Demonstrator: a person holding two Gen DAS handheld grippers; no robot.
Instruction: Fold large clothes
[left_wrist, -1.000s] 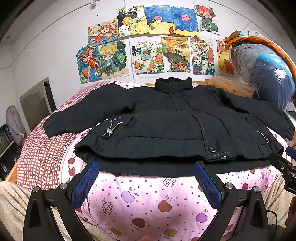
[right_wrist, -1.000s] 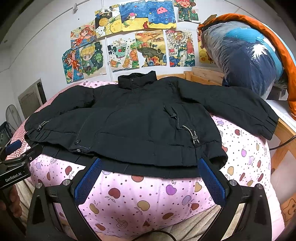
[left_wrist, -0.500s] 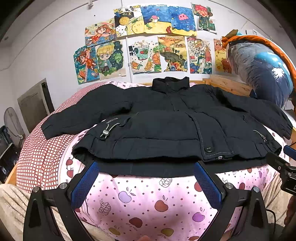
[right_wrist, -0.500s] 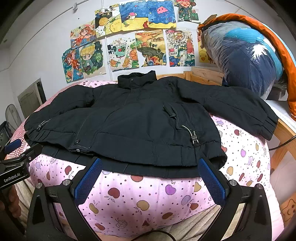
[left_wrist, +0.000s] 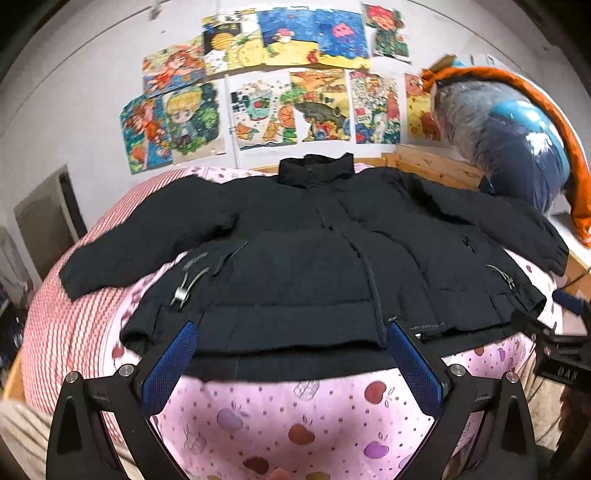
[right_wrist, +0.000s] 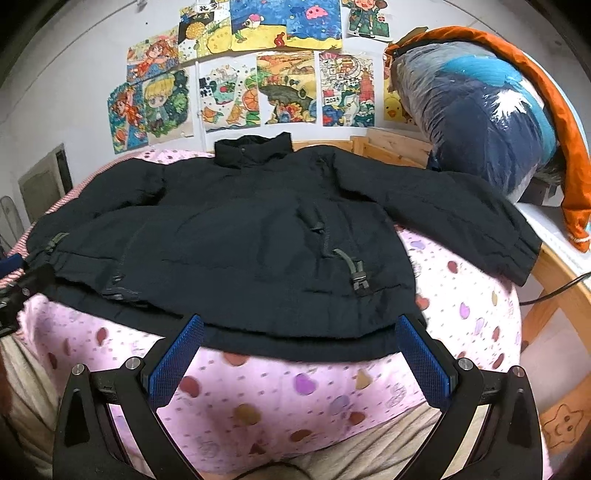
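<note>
A large black padded jacket lies spread flat, front up, on the pink fruit-print sheet, collar toward the wall and both sleeves out to the sides. It also shows in the right wrist view. My left gripper is open, its blue-padded fingertips over the jacket's near hem, left of centre. My right gripper is open over the hem near the jacket's right side. Neither holds anything.
A red-checked cover lies left of the pink sheet. A wrapped bundle of bedding with an orange cloth sits at the back right by the wooden bed frame. Drawings cover the wall behind. The other gripper shows at each view's edge.
Both grippers have moved forward toward the jacket, so its near hem now lies between the fingertips. The jacket itself has not moved.
</note>
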